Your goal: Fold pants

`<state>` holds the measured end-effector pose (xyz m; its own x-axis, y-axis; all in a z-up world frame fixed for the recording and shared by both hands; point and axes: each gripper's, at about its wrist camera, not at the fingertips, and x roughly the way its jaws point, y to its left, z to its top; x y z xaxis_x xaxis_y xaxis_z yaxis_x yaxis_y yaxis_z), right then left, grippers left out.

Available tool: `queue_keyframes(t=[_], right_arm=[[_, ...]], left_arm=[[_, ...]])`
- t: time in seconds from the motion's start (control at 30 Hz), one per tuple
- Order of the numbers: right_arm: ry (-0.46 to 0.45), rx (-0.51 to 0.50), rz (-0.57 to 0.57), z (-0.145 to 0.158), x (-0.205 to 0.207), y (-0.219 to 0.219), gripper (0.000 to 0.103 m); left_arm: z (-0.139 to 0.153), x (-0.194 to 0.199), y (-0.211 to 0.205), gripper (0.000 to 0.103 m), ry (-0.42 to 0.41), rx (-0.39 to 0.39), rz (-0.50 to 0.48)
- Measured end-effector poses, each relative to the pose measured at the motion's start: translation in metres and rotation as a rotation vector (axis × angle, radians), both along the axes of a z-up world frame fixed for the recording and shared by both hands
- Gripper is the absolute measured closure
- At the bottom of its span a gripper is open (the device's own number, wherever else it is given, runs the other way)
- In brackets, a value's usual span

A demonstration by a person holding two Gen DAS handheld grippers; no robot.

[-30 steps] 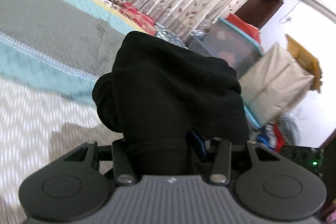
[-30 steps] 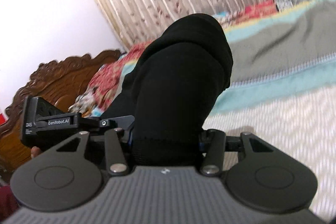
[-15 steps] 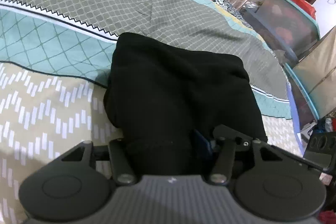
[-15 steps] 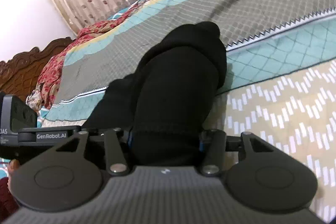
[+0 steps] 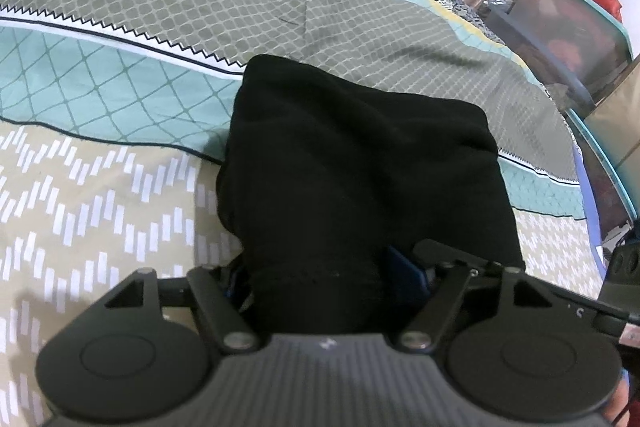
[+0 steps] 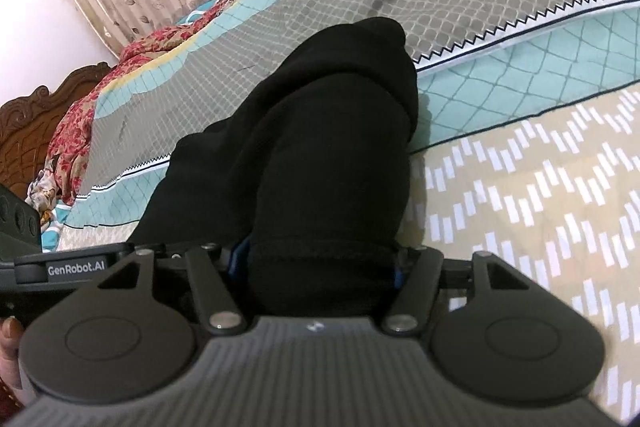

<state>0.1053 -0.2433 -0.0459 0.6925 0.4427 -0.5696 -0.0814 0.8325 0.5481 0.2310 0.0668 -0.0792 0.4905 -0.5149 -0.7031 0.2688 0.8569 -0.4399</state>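
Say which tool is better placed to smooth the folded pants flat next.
Neither clearly. The pants fill both the left tool and the right tool, whose jaws are opening. Perhaps left: its view shows a wider, flatter fold ahead.

Patterned bedspread (image 5: 120, 195) on bed, black pants (image 5: 360, 179) seemingly resting on it, folded

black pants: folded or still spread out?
Folded. The black pants lie as a compact, layered bundle on the bedspread, rounded fold at the far end; the near end sits between both grippers' opening jaws.
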Motion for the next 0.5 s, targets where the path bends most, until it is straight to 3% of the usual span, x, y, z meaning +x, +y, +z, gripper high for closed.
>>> queue_keyframes(t=[0.5], right_arm=[[0.023,-0.028,-0.018,0.0036,0.0065,0.0051,0.032]], left_arm=[[0.0014,0.0013,-0.0011,0.022,0.012,0.036,0.026]])
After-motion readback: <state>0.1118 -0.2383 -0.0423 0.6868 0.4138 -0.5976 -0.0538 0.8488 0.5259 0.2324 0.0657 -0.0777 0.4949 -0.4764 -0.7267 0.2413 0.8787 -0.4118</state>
